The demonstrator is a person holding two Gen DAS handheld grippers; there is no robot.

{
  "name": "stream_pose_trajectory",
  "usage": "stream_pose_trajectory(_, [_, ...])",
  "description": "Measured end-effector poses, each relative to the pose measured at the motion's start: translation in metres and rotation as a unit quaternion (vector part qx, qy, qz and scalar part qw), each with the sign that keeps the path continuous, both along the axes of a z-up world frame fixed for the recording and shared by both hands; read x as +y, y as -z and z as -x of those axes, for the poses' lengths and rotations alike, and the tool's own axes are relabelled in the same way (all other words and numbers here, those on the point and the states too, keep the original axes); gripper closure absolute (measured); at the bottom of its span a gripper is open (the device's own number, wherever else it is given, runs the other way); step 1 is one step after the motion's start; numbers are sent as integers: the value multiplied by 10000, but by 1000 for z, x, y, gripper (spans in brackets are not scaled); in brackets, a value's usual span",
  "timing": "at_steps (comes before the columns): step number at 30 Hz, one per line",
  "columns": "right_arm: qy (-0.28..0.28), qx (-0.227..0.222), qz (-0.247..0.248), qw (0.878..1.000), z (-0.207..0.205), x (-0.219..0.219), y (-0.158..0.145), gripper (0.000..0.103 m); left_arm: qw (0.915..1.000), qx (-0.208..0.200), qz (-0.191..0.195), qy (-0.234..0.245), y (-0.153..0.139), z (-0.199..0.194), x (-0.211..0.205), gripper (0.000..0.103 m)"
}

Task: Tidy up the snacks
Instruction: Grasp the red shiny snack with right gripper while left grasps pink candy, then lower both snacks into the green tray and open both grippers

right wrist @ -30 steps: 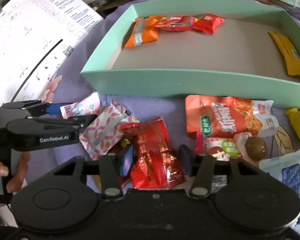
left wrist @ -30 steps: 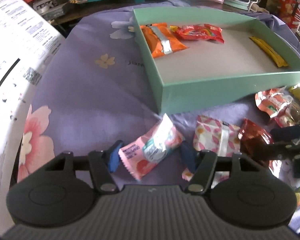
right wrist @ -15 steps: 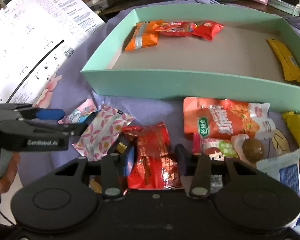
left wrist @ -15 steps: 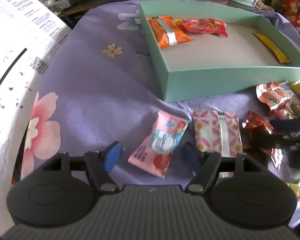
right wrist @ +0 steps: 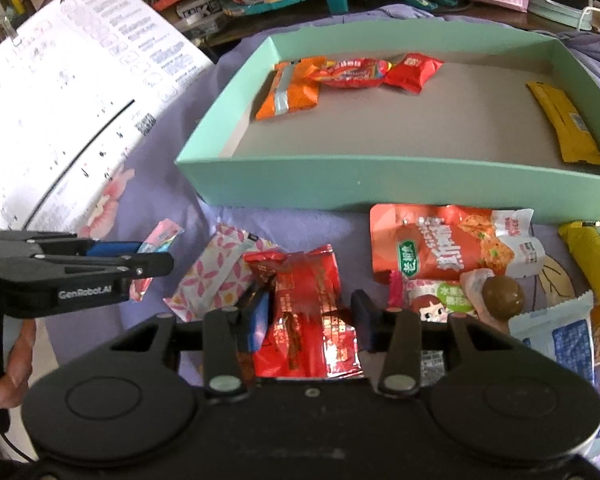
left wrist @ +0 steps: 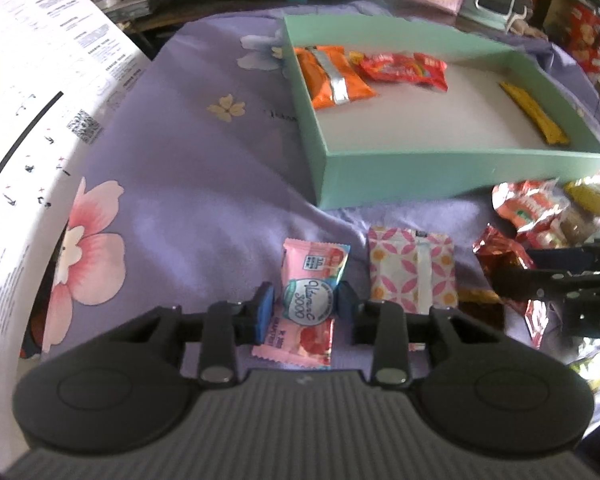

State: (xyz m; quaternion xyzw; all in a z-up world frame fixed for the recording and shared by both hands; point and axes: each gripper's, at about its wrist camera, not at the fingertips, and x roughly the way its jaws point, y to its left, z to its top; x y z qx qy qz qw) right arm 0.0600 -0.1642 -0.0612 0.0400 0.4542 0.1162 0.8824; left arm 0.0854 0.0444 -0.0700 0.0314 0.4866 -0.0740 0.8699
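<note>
left fingers (left wrist: 305, 309) closing on pink candy packet (left wrist: 311, 303) | right fingers (right wrist: 310, 322) pinching red foil packet (right wrist: 306, 320) | risk: slick wrappers slipping before reaching mint-green box (right wrist: 400, 190)

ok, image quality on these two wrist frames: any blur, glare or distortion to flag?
Left wrist: strong fisheye bowing of the mint box; background clutter soft and hazy; pink candy packet between the closing left gripper is readable. Right wrist: sharper overall; specular glare on the red foil packet in the right gripper; paper sheet bright, nearly washed out.
</note>
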Motion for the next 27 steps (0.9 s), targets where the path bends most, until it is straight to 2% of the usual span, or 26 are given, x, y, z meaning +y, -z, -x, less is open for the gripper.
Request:
stream_pose_trajectory(9, [86,-353,-359,9987,10,-13,-31,60,9986,-455,223,-165,-51,1,2,70])
stream_pose_trajectory(16, [473,-829,-437,9945,1,-47,-67,60,9971,-709,272,46,-80,-21,-29,70])
stream_pose_trajectory(22, [1025,-1049,-361,9885,-26,-92,-92,60,9961,-763,358,260,-90,-60,-69,70])
stream_pose_trajectory(27, [1411,-980,-312,9846,-59,-125,-94,60,9968,-587,373,393,-79,-97,-106,70])
